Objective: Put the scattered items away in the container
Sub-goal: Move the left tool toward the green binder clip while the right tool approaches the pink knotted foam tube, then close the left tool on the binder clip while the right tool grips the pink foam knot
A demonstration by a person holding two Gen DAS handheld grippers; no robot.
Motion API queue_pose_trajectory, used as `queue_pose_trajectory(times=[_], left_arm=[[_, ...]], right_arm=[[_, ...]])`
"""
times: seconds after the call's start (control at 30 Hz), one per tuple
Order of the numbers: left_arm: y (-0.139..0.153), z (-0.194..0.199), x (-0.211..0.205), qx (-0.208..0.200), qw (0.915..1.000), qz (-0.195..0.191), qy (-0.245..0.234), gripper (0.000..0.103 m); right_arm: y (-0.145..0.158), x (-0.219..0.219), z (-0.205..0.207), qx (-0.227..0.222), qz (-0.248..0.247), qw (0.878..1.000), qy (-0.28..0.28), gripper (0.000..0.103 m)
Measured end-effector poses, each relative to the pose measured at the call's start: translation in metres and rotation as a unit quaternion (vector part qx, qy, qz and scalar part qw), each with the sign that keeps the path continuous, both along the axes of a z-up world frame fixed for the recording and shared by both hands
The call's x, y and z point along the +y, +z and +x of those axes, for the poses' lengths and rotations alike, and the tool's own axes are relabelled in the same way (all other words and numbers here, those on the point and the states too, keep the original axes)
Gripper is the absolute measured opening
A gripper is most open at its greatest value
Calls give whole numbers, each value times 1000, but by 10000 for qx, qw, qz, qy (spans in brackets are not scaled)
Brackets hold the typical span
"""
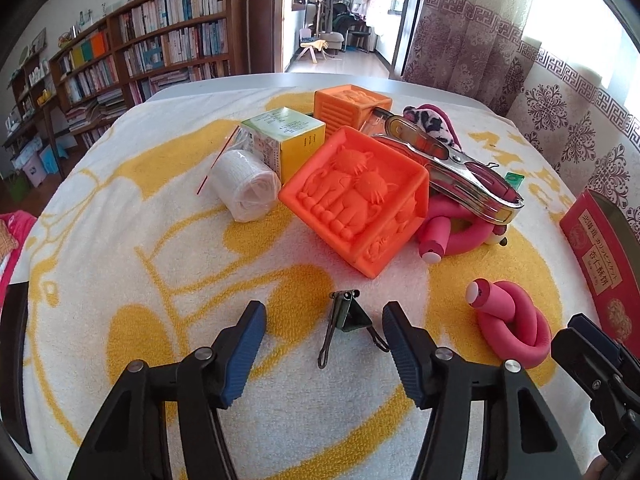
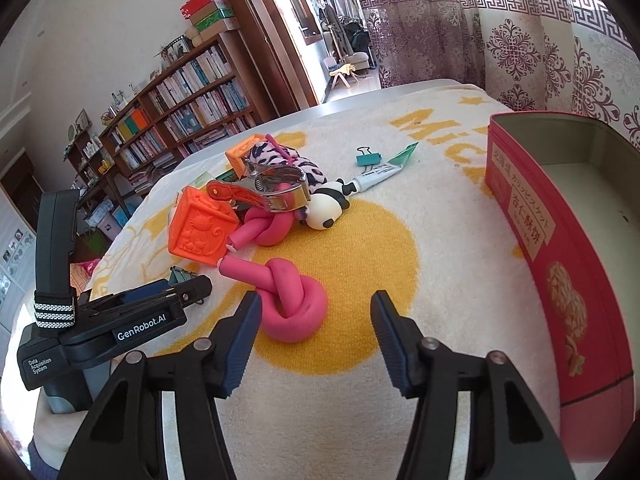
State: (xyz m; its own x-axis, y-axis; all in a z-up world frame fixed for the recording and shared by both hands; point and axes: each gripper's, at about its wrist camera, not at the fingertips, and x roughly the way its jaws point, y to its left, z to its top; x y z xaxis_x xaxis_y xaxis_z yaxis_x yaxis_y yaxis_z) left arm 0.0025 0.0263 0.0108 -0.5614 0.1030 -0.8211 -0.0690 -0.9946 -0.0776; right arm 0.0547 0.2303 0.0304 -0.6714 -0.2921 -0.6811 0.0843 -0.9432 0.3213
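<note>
My left gripper (image 1: 324,320) is open, its fingers on either side of a dark green binder clip (image 1: 346,322) on the towel. My right gripper (image 2: 314,312) is open and empty, just in front of a knotted pink foam roller (image 2: 294,300), which also shows in the left wrist view (image 1: 508,320). The red tin (image 2: 532,220), open and empty, stands at the right; its side shows in the left wrist view (image 1: 600,248). Behind lie an orange cat cube (image 1: 356,192), a second pink roller (image 1: 456,232), a metal clamp (image 1: 460,168), a gauze roll (image 1: 246,184) and a green-yellow box (image 1: 288,136).
A second orange cube (image 1: 348,106), a spotted fabric piece (image 2: 288,160), a panda toy (image 2: 328,208), a tube (image 2: 376,176) and a teal binder clip (image 2: 368,158) lie farther back. A yellow-and-white towel (image 1: 160,264) covers the table. A bookshelf (image 1: 140,52) stands beyond.
</note>
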Motion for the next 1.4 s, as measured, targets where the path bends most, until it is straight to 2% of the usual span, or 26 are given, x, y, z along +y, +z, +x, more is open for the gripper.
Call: queue_pose_trajectory(times=[0.03, 0.07, 0.2, 0.5, 0.6, 0.73, 0.83, 1.03, 1.17, 1.23, 1.4], left_arm=[[0, 0, 2, 18, 10000, -21, -25, 60], [1, 2, 5, 41, 10000, -43, -70, 52], [1, 5, 10, 123, 9997, -69, -206, 42], [1, 0, -10, 120, 9971, 705, -250, 39], [1, 1, -17, 119, 9944, 1010, -273, 31], [9, 5, -23, 265, 9930, 1131, -233, 30], [13, 7, -24, 361, 9926, 1137, -223, 21], [9, 6, -16, 265, 9926, 1140, -336, 21], [3, 5, -19, 146, 9939, 1061, -254, 22], [-2, 3, -18, -1, 9937, 1091, -274, 27], [-2, 5, -10, 90, 9958, 856, -310, 27]], right_arm=[[0, 0, 0, 7, 6, 10000, 11, 58], [0, -1, 0, 8, 14, 10000, 22, 57], [0, -2, 0, 8, 21, 10000, 65, 54], [-5, -3, -2, -125, -61, 9998, 130, 54], [-7, -5, -4, -203, -61, 9996, 209, 54], [-5, -18, -4, -219, 396, 9982, 388, 50], [-4, -29, -8, -233, 739, 9958, 481, 50], [-6, -43, -27, -395, 994, 9920, 666, 50], [-12, -41, -37, -593, 790, 9923, 743, 50], [-13, -42, -35, -565, 836, 9918, 787, 50], [-14, -48, -32, -455, 1058, 9896, 859, 50]])
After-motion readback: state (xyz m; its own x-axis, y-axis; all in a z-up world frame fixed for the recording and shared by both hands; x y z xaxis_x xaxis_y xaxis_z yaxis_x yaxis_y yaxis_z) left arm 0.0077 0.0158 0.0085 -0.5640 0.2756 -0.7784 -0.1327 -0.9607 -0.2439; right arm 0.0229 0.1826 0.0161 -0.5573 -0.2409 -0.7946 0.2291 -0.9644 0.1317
